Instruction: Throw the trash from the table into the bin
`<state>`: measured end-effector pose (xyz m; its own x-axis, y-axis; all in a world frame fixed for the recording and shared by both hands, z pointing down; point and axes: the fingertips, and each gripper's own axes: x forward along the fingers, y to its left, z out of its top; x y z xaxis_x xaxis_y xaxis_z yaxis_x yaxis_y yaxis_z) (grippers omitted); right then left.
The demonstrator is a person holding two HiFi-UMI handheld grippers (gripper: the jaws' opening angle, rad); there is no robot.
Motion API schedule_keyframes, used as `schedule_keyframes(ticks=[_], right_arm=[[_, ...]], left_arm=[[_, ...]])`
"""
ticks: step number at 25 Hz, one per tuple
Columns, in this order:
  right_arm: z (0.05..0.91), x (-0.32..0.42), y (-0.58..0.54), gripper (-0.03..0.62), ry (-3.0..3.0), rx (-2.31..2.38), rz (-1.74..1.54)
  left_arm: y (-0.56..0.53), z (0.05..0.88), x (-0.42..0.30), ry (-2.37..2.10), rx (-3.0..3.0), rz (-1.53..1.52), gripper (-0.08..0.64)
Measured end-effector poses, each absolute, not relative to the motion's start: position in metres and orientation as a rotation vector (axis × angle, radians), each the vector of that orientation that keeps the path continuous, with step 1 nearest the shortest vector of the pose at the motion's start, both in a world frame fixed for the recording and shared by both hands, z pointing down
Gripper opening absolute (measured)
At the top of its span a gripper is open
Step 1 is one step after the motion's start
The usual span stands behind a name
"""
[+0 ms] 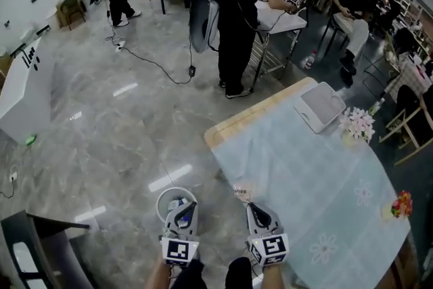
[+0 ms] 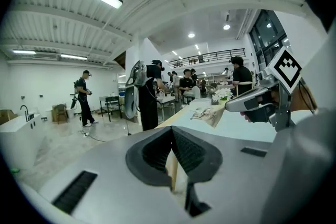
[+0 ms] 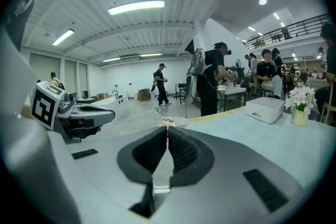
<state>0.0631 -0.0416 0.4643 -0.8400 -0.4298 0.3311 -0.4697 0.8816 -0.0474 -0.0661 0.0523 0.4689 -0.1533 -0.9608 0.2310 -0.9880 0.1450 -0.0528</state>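
My right gripper (image 1: pixel 249 205) is shut on a crumpled printed wrapper (image 1: pixel 242 191), held just off the near left edge of the table (image 1: pixel 318 172), which wears a light blue cloth. In the left gripper view the wrapper (image 2: pixel 210 114) hangs from the right gripper's tip (image 2: pixel 227 107). In the right gripper view only a scrap of the wrapper (image 3: pixel 167 121) shows past the closed jaws (image 3: pixel 167 128). My left gripper (image 1: pixel 188 205) is shut with nothing seen in it (image 2: pixel 171 129). It hangs over a small round white bin (image 1: pixel 164 197) on the floor.
On the table's far end sit a white box (image 1: pixel 319 107) and a vase of white flowers (image 1: pixel 358 124); a small flower (image 1: pixel 402 203) lies near the right edge. A person (image 1: pixel 237 24) stands beyond the table. A cable (image 1: pixel 152 63) crosses the floor. A dark object (image 1: pixel 40 254) stands at bottom left.
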Motion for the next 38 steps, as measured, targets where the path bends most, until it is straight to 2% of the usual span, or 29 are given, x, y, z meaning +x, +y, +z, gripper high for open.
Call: schedule_keyframes(ticks=[7,13,26,38], right_arm=[[0.47,-0.035,0.036,0.015,-2.77,0.516,0.167],[0.5,-0.09,0.086,0.015,-2.747,0.371,0.181],[0.653,-0.13,0.115,0.015,-2.622,0.142,0.227],[0.834,-0.14,0.107,0.017,-2.577,0.013,0.217]], left_arm=[[0.138,0.479,-0.152,-2.332,1.827,0.303,0.008],[0.185,0.497,-0.196,-2.377,1.735,0.266,0.008],[0.228,0.632,-0.219,-2.381,1.515,0.241,0.008],[0.236,0.8,-0.232,-2.423,1.37,0.249,0.008]])
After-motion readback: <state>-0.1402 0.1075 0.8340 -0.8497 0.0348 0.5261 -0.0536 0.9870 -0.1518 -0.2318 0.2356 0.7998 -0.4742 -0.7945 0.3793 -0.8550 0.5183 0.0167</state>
